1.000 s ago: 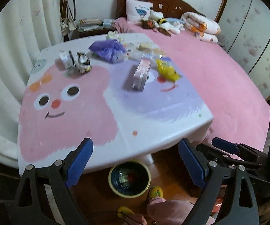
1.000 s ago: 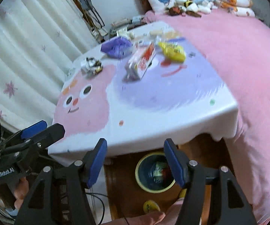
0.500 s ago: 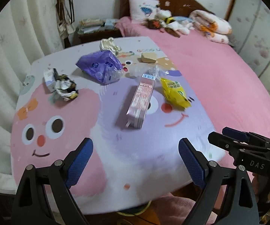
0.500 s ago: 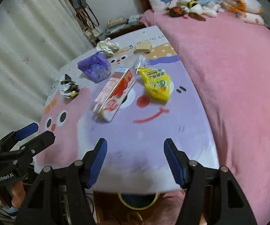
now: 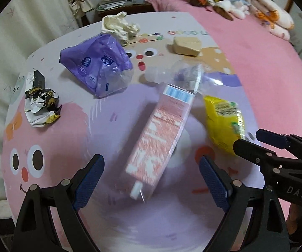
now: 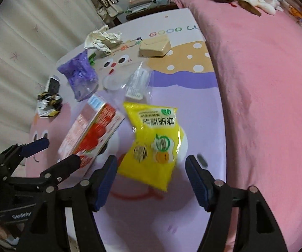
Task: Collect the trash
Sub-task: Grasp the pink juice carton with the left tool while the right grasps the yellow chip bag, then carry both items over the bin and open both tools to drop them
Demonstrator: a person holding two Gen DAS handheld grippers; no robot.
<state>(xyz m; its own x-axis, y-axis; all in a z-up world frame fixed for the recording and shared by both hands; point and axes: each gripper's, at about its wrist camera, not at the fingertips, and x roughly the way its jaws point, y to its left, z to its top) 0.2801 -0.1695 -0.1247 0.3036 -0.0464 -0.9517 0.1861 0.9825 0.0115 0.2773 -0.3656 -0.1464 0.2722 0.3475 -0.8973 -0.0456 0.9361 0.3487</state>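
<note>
I am working from the near edge of the table outward. My left gripper is pointing steeply down with its jaws standing wide and holding nothing; the near end of the pink carton, the end with the small white cap, is lying just beyond and between them. The carton's long axis is running away from me, leaning toward the table's far right, so the jaws are straddling its narrow width, which I judge the better way to take it.

My right gripper is also empty; its jaws have just been opening wider, and the lower edge of the yellow snack bag is sitting between them, untouched. The bag is lying flat, long side running away, beside the carton. So each hand is nearest its own piece.

Farther out are the clear wrapper, the purple bag and the crumpled foil toward the left edge, then the tan box and crumpled paper by the far edge.
</note>
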